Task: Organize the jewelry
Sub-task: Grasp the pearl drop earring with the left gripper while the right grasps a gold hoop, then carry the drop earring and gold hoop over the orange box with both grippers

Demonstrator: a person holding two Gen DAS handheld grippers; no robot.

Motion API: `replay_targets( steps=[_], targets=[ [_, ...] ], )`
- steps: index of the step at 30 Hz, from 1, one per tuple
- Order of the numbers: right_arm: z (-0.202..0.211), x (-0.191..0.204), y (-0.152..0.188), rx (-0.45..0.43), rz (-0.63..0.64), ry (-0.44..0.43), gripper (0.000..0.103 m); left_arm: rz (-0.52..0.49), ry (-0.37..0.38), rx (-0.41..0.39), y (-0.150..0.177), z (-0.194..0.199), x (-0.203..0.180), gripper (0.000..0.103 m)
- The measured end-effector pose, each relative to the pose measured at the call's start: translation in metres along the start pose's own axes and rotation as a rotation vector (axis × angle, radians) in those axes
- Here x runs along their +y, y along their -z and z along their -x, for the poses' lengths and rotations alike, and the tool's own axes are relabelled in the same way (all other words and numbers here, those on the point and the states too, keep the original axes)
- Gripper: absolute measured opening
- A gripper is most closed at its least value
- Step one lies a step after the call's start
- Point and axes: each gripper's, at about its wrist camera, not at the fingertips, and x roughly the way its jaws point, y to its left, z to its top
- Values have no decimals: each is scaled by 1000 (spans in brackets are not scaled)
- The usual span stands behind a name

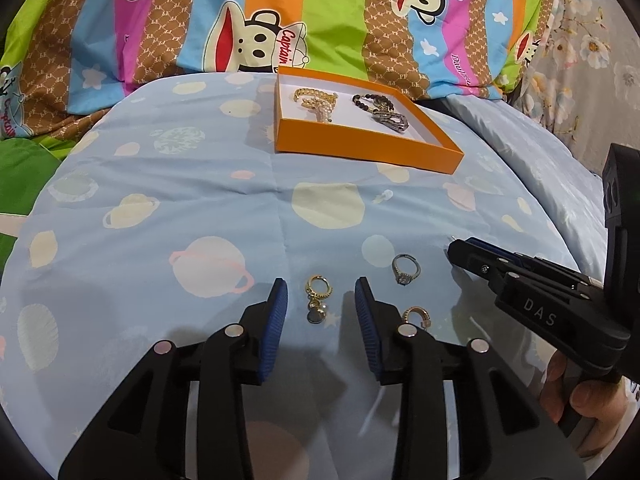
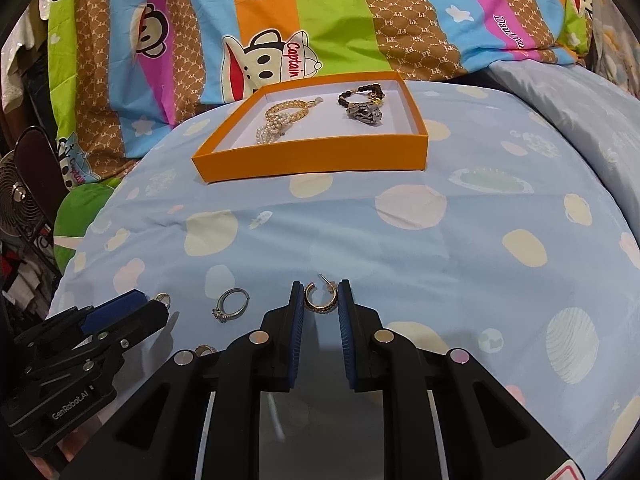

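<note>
We pinch the gold hoop earring (image 2: 320, 300) in our right tongs (image 2: 320, 298), left tongs (image 1: 321, 304) spread around the dangling earring (image 1: 317, 300), next lifting toward the orange box (image 2: 312, 160).

Surface: bed (image 1: 160, 184) covered in pale blue planet-print fabric.
Upper middle: orange box (image 1: 360, 148) lay on it.
Lower middle: gold charm earring (image 1: 316, 300), silver ring (image 1: 405, 270) and small gold hoop (image 1: 418, 315) lay apart.
Right wrist view, lower middle: gold hoop earring (image 2: 320, 300).
Behind: striped cartoon bedding (image 1: 200, 32).
</note>
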Motion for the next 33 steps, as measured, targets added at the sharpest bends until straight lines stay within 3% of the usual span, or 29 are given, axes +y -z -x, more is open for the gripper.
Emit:
replay_targets(
  steps=[8,13,33],
  targets=[
    [0,1,-1,0,3,2,16,-34,-3,15,1,-4,-7,32],
    [0,1,0,-4,4,1,16,-30,12,22,1,-5,-5,10],
    [9,4,1,-46,9,-12,16,-54,26,8,1,-2,-11,6]
  ],
)
